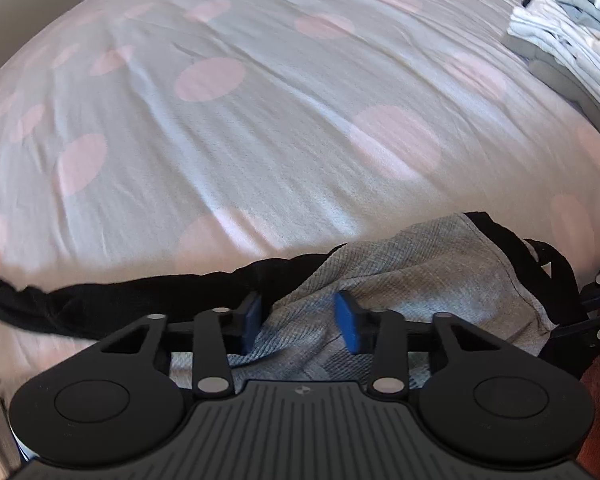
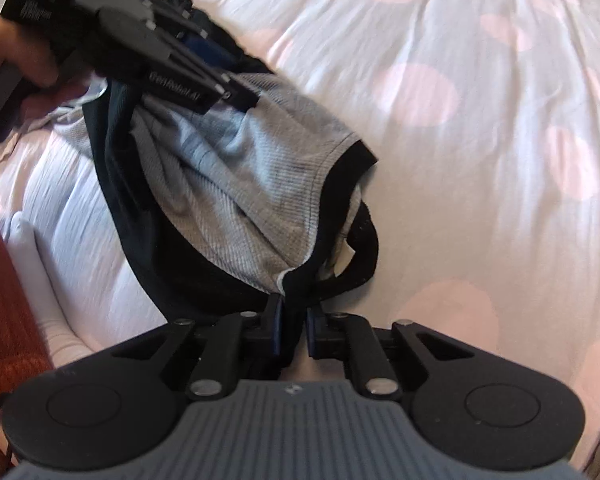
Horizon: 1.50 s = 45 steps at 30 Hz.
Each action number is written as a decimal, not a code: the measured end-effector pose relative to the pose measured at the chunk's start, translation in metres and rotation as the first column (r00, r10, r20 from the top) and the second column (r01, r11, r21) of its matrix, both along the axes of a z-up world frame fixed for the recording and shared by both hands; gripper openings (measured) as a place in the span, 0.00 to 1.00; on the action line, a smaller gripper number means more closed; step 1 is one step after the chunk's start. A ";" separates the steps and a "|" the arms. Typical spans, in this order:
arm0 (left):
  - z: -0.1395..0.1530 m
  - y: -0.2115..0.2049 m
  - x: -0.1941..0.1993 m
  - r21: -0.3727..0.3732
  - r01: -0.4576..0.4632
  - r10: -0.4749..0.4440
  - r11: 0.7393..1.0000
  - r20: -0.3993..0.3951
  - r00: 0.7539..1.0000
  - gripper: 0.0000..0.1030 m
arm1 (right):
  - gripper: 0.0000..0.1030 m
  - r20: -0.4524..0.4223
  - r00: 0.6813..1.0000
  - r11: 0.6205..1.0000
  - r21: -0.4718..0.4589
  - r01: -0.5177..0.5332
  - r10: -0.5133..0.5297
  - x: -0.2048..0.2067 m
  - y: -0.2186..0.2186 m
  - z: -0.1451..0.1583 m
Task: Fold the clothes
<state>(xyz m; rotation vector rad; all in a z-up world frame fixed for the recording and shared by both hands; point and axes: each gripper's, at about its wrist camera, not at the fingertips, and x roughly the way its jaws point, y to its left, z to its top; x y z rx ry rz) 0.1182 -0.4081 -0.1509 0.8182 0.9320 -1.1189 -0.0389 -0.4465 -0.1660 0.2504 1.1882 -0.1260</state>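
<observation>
A grey garment (image 2: 236, 184) with black trim is held up over the near edge of a spotted bed (image 2: 480, 140), stretched between the two tools. The right gripper (image 2: 294, 332) is seen nearly closed, its blue pads pinching a bunched black edge of the garment. The left gripper (image 1: 300, 318) is held partly open, grey cloth lying between its pads without being clamped. A hand (image 2: 16, 56) is wrapped around its handle at far left. Folded clothes (image 1: 572, 28) are stacked far right.
</observation>
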 end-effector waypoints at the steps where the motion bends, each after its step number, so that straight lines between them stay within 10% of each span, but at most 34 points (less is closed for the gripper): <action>1: 0.002 0.002 -0.001 -0.012 -0.031 0.031 0.999 0.007 1.000 0.20 | 0.11 0.015 1.000 1.000 -0.015 0.010 -0.010 -0.002 0.000 0.003; 10: 0.072 0.054 -0.010 -0.240 -0.238 0.244 0.941 -0.005 0.970 0.04 | 0.10 0.180 0.983 0.979 -0.185 0.081 -0.047 -0.018 0.004 0.056; 25: 0.249 0.167 -0.071 -0.626 -0.327 0.349 0.708 -0.093 0.933 0.00 | 0.10 0.527 0.837 0.809 -0.552 0.202 0.150 -0.037 0.027 0.259; 41: 0.141 0.169 -0.051 -0.354 -0.413 0.388 0.839 -0.142 0.911 0.10 | 0.11 0.255 0.956 0.931 -0.361 -0.049 0.149 -0.001 0.060 0.093; 43: 0.132 0.167 -0.054 -0.339 -0.419 0.393 0.842 -0.145 0.908 0.16 | 0.16 0.249 0.960 0.941 -0.336 -0.042 0.132 -0.006 0.058 0.083; 45: 0.124 0.163 -0.059 -0.332 -0.416 0.390 0.847 -0.144 0.909 0.19 | 0.46 0.264 0.957 0.952 -0.305 -0.032 0.117 -0.015 0.055 0.081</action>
